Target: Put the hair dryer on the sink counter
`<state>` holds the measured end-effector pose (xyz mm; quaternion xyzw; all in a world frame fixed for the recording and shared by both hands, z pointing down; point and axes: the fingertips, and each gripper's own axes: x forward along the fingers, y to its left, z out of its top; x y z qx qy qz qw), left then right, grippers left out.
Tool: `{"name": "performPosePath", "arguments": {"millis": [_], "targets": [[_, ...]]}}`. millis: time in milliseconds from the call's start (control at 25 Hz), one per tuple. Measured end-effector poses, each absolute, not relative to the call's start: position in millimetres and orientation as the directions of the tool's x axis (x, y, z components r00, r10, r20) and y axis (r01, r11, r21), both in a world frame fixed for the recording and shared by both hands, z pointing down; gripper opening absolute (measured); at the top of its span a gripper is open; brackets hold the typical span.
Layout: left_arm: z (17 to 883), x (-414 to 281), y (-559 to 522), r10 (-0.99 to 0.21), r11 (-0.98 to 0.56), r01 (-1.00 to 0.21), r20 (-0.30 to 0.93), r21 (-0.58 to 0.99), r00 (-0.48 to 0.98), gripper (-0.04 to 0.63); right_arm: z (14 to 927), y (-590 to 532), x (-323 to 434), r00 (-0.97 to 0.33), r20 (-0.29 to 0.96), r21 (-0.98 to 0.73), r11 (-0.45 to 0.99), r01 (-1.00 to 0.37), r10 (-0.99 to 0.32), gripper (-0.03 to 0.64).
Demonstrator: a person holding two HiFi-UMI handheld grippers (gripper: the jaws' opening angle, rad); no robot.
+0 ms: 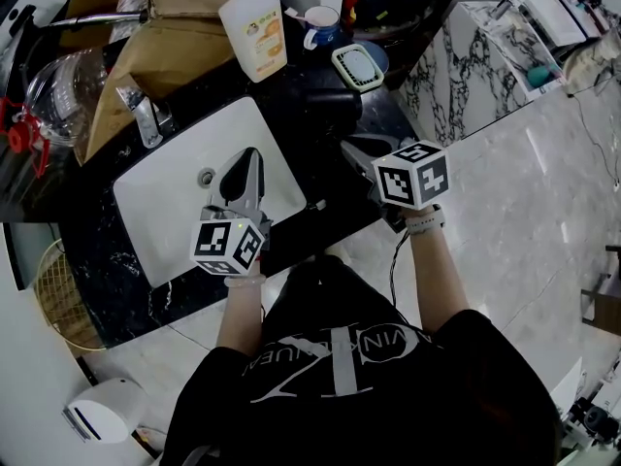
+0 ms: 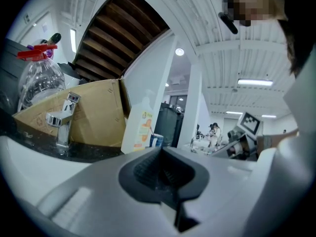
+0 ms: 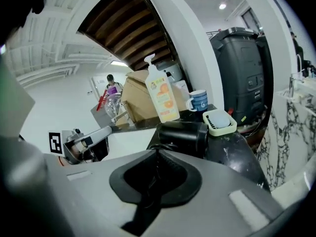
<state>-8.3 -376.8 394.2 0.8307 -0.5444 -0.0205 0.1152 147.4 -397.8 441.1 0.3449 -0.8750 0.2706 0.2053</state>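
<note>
The black hair dryer (image 1: 325, 113) lies on its side on the dark sink counter (image 1: 107, 250), right of the white basin (image 1: 179, 207). My right gripper (image 1: 349, 146) sits just in front of it with its jaws together; in the right gripper view the hair dryer (image 3: 182, 135) lies right beyond the tips of the right gripper (image 3: 158, 151), and nothing shows between them. My left gripper (image 1: 250, 158) hangs over the basin, and in its own view the left gripper (image 2: 160, 149) is shut with nothing in it.
A soap bottle (image 1: 254, 29), a mug (image 1: 320, 22) and a soap dish (image 1: 357, 66) stand at the back of the counter. The faucet (image 1: 144, 115), a cardboard box (image 1: 146, 56) and a clear plastic bottle (image 1: 58, 90) are at the left. A wicker basket (image 1: 63, 294) sits on the floor.
</note>
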Motion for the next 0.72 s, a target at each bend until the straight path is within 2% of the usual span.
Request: {"name": "performPosePath", "arguments": {"millis": [360, 720], "targets": [[379.3, -12.0, -377.5, -0.914, -0.378, -0.906, 0.078, 0.191, 0.398, 0.000, 416.3, -399.6, 149.1, -0.696, 0.454, -0.301, 0.640, -0.707, -0.556, 0.003], [362.8, -21.4, -379.7, -0.927, -0.357, -0.919, 0.061, 0.166, 0.371, 0.000, 380.1, -405.1, 155.1, -0.691, 0.307, -0.238, 0.650, -0.722, -0.655, 0.003]]}}
